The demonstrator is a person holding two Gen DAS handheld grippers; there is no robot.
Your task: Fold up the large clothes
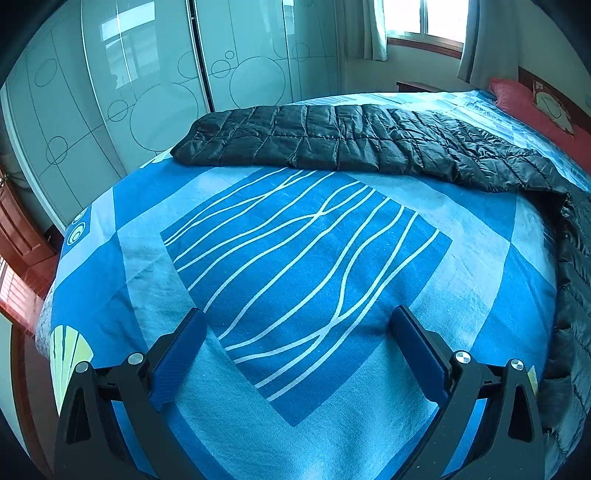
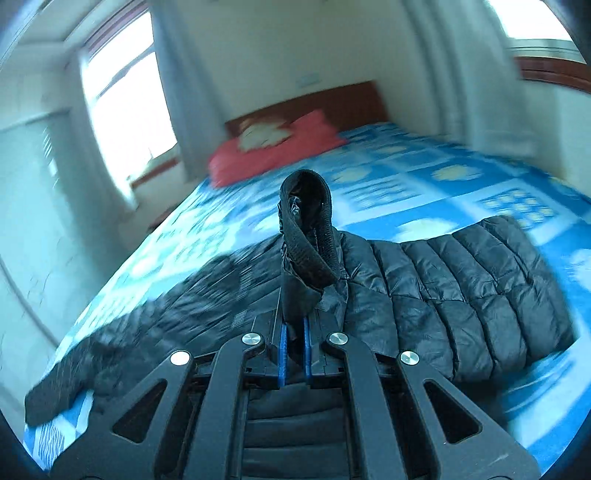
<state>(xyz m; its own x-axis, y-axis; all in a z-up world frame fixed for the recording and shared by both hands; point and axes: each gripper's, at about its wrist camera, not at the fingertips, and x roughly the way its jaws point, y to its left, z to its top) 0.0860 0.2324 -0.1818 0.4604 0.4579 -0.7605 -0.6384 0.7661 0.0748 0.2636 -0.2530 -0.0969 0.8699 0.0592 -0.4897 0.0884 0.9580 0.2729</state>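
Note:
A black quilted down jacket (image 1: 354, 140) lies across the far part of the bed in the left wrist view, and part of it runs down the right edge. My left gripper (image 1: 295, 325) is open and empty, low over the blue patterned sheet (image 1: 280, 258), well short of the jacket. In the right wrist view my right gripper (image 2: 294, 332) is shut on a bunched edge of the jacket (image 2: 461, 280). A folded ribbed black band (image 2: 310, 236) stands up out of its jaws. The rest of the jacket spreads over the bed below. The right wrist view is blurred.
A red pillow (image 2: 273, 147) lies at the wooden headboard (image 2: 332, 103). Glass wardrobe doors (image 1: 147, 81) stand beyond the bed's far side. Curtained windows (image 1: 421, 18) are behind. The bed's left edge drops to dark wooden furniture (image 1: 18, 236).

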